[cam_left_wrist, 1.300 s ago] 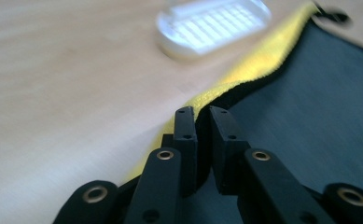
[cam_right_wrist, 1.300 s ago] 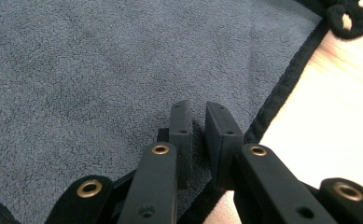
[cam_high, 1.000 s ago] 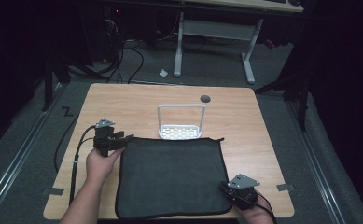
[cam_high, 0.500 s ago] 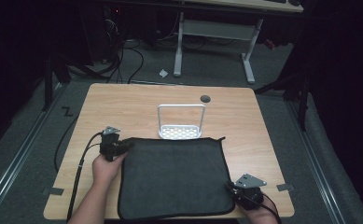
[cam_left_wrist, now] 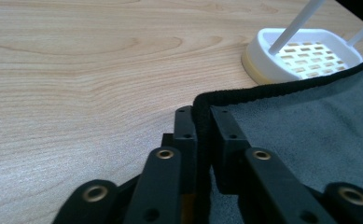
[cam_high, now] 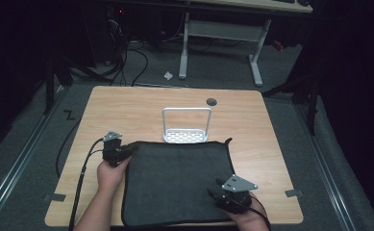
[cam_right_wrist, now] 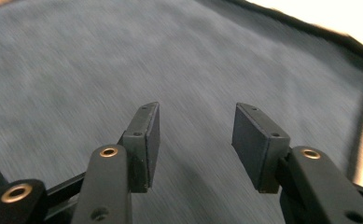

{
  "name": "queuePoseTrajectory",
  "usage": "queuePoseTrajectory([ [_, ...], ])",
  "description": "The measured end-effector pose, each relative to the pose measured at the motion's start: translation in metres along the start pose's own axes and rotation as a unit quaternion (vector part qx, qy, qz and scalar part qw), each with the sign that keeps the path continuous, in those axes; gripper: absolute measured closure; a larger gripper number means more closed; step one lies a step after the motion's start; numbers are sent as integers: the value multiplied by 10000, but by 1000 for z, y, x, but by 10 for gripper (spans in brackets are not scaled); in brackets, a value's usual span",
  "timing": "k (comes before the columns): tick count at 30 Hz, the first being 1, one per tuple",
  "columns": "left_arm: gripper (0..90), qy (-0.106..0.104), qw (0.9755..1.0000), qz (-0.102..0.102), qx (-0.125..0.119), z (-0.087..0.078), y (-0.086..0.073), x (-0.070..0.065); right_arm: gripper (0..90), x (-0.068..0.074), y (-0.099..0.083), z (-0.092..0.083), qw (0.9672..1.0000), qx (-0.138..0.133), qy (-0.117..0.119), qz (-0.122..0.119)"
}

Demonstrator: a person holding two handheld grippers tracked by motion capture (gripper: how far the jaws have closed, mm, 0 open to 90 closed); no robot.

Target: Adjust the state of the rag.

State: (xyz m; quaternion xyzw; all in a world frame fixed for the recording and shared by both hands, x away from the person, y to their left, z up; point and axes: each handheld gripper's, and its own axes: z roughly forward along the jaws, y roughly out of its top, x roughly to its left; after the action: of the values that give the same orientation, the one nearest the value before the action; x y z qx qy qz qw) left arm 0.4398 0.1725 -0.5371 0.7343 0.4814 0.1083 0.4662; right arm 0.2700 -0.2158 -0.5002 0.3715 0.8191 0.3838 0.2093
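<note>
A dark grey cloth point(cam_high: 175, 180) with black piping lies flat on the near half of the wooden table point(cam_high: 127, 106). My left gripper point(cam_high: 127, 150) sits at the cloth's far left corner. In the left gripper view my left gripper point(cam_left_wrist: 201, 116) is shut on the cloth's piped edge point(cam_left_wrist: 244, 93). My right gripper point(cam_high: 217, 188) hovers over the cloth's near right part. In the right gripper view my right gripper point(cam_right_wrist: 195, 126) is open; its jaws have just been opening, with nothing between them and the blurred cloth point(cam_right_wrist: 123, 56) beneath.
A white perforated rack point(cam_high: 186, 136) with a tall wire handle stands just beyond the cloth's far edge, also close to my left gripper as the rack point(cam_left_wrist: 305, 53). A dark round hole point(cam_high: 211, 101) marks the table's far side. Cables trail off the table's left edge.
My left hand came down onto the cloth's far left corner and its jaws closed on the edge. My right gripper slid left from the near right corner over the cloth.
</note>
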Motion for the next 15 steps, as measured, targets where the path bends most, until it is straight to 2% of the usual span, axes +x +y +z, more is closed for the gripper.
queuePoseTrajectory([
  [2, 766, 52, 9999, 112, 7, 0, 0, -2, 537, 8, 11, 10, 10000, -26, 61, -71],
  [4, 773, 70, 9998, 192, 13, 0, -1, -4, 565, 18, 20, 20, 9998, -32, 18, -172],
  [6, 782, 85, 9996, 261, 14, 0, -1, -5, 566, 28, 30, 31, 9995, -11, 71, -322],
  [9, 817, 87, 9999, 121, -36, 0, -1, -3, 536, 46, 42, 47, 9983, 46, 152, -567],
  [13, 832, 146, 9998, 84, -42, 1, -1, -3, 492, 69, 55, 67, 9956, 162, 375, -841],
  [15, 835, 118, 9999, 33, -33, 1, -1, -2, 485, 80, 61, 76, 9945, 173, 521, -891],
])
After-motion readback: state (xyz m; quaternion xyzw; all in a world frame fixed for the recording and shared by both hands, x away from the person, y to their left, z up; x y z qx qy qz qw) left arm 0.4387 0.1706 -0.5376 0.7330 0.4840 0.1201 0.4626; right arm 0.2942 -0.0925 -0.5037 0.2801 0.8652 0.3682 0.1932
